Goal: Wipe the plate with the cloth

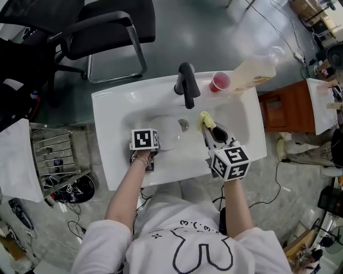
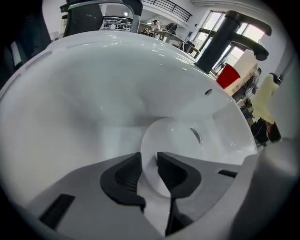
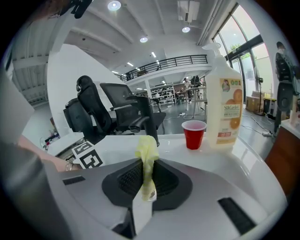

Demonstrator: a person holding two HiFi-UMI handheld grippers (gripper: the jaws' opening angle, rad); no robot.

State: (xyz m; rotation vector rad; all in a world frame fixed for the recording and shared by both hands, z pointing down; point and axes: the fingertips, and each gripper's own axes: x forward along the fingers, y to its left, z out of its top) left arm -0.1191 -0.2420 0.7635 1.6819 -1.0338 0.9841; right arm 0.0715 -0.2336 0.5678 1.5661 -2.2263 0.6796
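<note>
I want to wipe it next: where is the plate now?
In the head view the plate lies in the sink basin, just left of the drain, its edge between the parted jaws of the left gripper.

bright, even light throughout. in the right gripper view ceiling lamps [image 3: 112,5] glow at twelve o'clock and windows [image 3: 241,44] blaze at two o'clock. the white sink [image 1: 118,107] is nearly washed out, with small glints on the plate [image 2: 173,138]. both gripper views bulge, darkening to black at the corners; the nearest foreground is soft.
</note>
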